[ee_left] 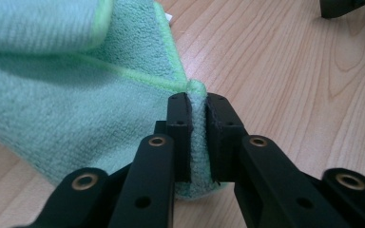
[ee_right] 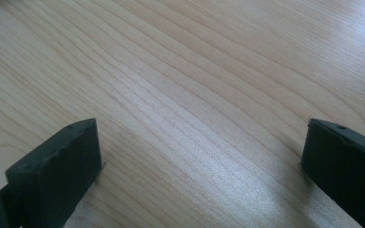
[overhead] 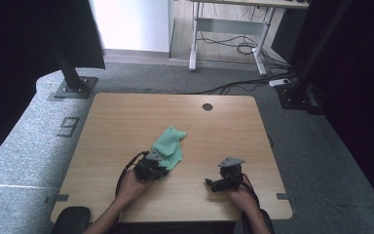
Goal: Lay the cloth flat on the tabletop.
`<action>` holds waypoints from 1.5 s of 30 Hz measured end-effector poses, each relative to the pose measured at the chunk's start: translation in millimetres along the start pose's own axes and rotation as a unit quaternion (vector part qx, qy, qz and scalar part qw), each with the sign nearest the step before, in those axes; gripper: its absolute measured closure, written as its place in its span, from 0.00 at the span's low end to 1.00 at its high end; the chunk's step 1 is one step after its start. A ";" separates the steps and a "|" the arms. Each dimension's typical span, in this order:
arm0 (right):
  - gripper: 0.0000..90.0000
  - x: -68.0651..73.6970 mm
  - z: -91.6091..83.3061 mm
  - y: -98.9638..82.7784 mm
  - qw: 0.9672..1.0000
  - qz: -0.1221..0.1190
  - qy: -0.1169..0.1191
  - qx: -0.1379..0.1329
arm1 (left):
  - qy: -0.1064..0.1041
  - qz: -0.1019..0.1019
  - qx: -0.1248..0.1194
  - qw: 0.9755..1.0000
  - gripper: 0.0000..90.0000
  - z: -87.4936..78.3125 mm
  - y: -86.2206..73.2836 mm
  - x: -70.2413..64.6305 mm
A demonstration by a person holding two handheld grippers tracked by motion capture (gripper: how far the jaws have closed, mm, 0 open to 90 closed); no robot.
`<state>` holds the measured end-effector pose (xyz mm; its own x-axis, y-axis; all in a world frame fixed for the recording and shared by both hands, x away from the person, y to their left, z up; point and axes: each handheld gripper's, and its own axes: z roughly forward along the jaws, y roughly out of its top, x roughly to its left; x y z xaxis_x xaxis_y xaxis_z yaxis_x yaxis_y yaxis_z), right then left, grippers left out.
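While left gripper (ee_left: 198, 137) pinches green cloth (ee_left: 76, 104) | right gripper (ee_right: 199, 156) fingers spread.

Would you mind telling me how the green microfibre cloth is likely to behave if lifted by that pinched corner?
The green microfibre cloth will probably drape limply: it already lies folded. The left gripper likely won't slip, since the pile looks grippy.

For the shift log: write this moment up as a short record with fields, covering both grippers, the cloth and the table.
surface: light wooden table with a round dark hole near its far edge
cloth: green cloth, partly folded over itself, lying left of the table's middle
left gripper: left gripper shut on a corner of the green cloth, fingers pinching the edge
right gripper: right gripper open, nothing between its fingers, over bare wood
right gripper position: to the right of the cloth, apart from it
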<state>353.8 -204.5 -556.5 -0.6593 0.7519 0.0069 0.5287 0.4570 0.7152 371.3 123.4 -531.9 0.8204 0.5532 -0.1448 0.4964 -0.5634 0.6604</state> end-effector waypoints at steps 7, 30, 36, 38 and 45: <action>0.00 -0.1 0.0 0.0 1.000 0.000 0.000 0.000 | -0.003 0.009 -0.026 1.000 0.68 -16.3 16.6 -1.2; 0.00 -0.2 0.0 0.0 1.000 -0.001 0.000 -0.001 | 0.051 0.018 0.000 0.999 0.67 22.8 72.1 41.8; 0.00 -0.2 0.0 0.0 1.000 0.000 0.000 0.000 | 0.073 0.025 0.030 0.997 0.72 39.1 62.8 47.4; 0.00 -0.1 0.0 0.0 1.000 0.000 0.000 0.000 | 0.078 0.031 0.026 0.996 0.73 42.0 59.2 47.2; 0.00 -0.1 0.0 0.0 1.000 0.000 0.000 0.000 | 0.084 0.026 0.014 0.996 0.94 36.3 60.1 48.6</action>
<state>353.9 -204.6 -556.5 -0.6597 0.7515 0.0072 0.5281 0.4568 0.7158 451.3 94.2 -526.0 0.7870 0.6167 0.0160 0.4648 -0.6098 0.6420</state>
